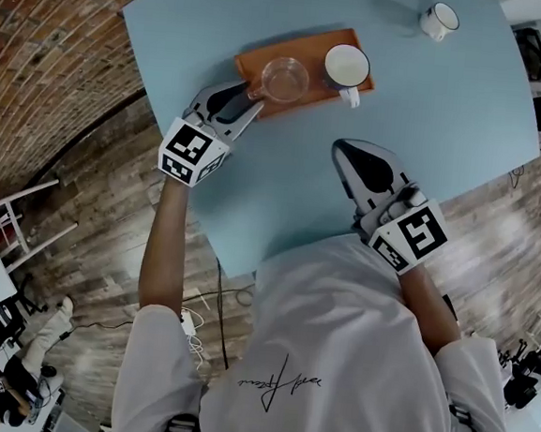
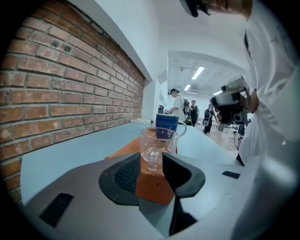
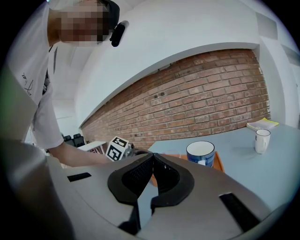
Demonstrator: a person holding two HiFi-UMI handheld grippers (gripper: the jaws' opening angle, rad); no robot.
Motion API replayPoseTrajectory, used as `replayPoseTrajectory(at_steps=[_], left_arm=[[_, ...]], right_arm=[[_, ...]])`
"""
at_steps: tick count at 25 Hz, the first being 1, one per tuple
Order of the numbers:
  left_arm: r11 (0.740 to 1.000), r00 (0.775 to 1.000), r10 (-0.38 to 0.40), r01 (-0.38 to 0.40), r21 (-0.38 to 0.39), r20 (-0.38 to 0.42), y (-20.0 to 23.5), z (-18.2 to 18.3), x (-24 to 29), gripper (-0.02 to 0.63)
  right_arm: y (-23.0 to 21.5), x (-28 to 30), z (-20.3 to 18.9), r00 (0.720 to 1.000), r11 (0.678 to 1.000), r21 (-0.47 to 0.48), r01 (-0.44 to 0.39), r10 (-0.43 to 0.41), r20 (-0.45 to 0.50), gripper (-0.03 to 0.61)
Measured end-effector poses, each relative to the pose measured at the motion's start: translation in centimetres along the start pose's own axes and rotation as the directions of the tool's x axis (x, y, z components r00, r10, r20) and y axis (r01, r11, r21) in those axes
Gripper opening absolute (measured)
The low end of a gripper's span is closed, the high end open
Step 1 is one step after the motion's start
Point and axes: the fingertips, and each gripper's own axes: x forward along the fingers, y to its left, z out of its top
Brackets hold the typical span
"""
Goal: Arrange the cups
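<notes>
A pale blue desk (image 1: pixel 429 130) stood on a worn plank floor (image 1: pixel 90 232), with a red brick wall (image 2: pixel 70 84) running along on the outer side of the left hand-held gripper (image 2: pixel 152 164). Behind the desk the room opened into a bright hall with ceiling strip lights.

There were three cups and one orange tray (image 1: pixel 309 44). Two cups stood on the tray: a clear glass cup (image 1: pixel 284 78) straight ahead of the left hand-held gripper, and a blue mug (image 1: pixel 347 67) with a white inside just beyond and beside it, ahead of the right hand-held gripper (image 3: pixel 152 157). The third, a white mug (image 1: pixel 439 20), stood alone on the desk, well apart from the tray and far ahead of the right hand-held gripper.

The left hand-held gripper's jaws stood wide apart, with the glass cup's handle in the gap at their tips and not squeezed. The right hand-held gripper's jaws were pressed together with nothing between them, and it hung over bare desk nearer the person than the tray.

From above, the left hand-held gripper covered the glass cup's handle. Whether either pad touched the handle could not be told. Several people stood far off in the hall, too small to make out. A pale, flat thing lay at the desk's far edge beyond the white mug, and what it was could not be told.
</notes>
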Motion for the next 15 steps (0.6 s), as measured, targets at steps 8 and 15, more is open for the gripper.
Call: replayPoseTrajectory(at_steps=[8,15], left_arm=[[0.997,0.997,-0.075,0.075,0.026,0.017,-0.64,-0.16,0.85,0.127],[0.994,0.993,-0.104,0.104,0.014,0.051,-0.62,-0.08,0.98,0.097]], right_arm=[[-0.46,-0.19,-0.79,1.0,1.0,0.01,0.009,-0.009,-0.022,0.021],[-0.49,0.37,-1.06,0.999,1.0,0.012,0.003,-0.003,-0.034,0.021]])
